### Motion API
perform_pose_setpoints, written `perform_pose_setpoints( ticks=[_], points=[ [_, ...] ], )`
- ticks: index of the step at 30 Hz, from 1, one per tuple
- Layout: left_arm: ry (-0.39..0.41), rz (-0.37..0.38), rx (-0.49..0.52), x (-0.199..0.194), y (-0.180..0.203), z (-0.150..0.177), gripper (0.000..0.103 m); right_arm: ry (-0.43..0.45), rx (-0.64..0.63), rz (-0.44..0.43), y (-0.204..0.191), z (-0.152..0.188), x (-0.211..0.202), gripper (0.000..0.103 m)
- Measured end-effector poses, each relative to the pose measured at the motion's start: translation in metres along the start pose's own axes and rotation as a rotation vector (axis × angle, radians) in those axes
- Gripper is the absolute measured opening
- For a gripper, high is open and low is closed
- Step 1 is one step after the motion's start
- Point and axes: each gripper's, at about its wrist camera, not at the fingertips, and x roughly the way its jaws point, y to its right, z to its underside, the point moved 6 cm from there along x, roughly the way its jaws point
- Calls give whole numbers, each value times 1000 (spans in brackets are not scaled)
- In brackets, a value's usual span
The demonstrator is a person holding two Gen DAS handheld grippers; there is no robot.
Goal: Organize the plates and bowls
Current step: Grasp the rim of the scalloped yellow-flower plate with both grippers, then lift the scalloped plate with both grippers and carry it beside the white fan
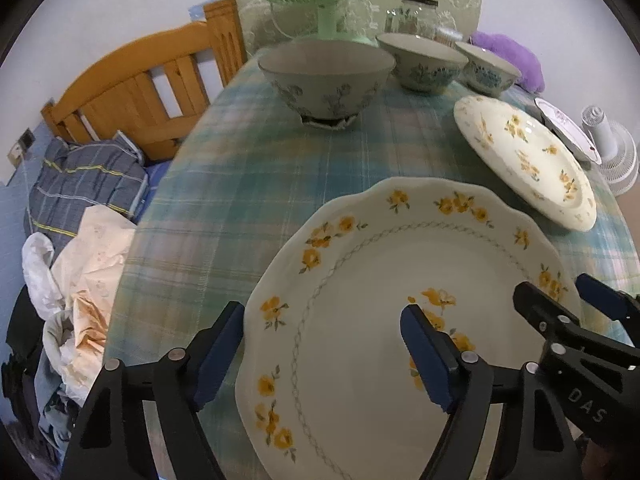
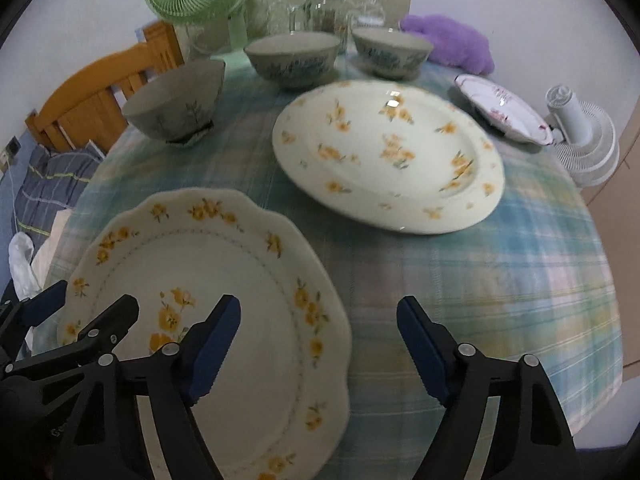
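Step in hand, by the look of it: taking the scalloped plate (image 1: 400,320) at six o'clock on the table (image 1: 248,184) by both edges. Left gripper (image 1: 322,354) spread wide, straddling the nine o'clock rim, gripping nothing. Right gripper (image 2: 319,350) likewise wide, astride the three o'clock rim. Best to seat one pad under each rim, close evenly, lift level.

Counted: three plates, namely scalloped, round yellow-flowered plate (image 2: 388,156) at one o'clock, pink-flowered plate (image 2: 504,108) beyond at two; three bowls (image 2: 292,60) along twelve. Possibly more beyond the glass jars (image 2: 320,10), too blurred to tell.
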Motion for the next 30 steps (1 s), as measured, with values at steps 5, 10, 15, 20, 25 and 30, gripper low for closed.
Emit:
perform_pose_setpoints(
  ticks=[5, 10, 15, 20, 25, 30],
  points=[
    [-31, 41, 50, 9, 1, -1, 76, -53, 26, 17, -8, 5, 13, 71],
    [-25, 84, 117, 11, 2, -3, 75, -56, 76, 79, -12, 9, 11, 70],
    [-30, 129, 164, 12, 2, -5, 74, -47, 141, 116, -16, 15, 8, 66],
    [-58, 165, 195, 14, 2, -10, 73, -61, 180, 147, -15, 16, 4, 66],
    [-53, 178, 211, 9, 4, -12, 73, -46, 197, 162, -14, 16, -5, 65],
    [-52, 168, 210, 4, 12, -13, 74, -35, 210, 151, -6, 15, -11, 65]
  ],
)
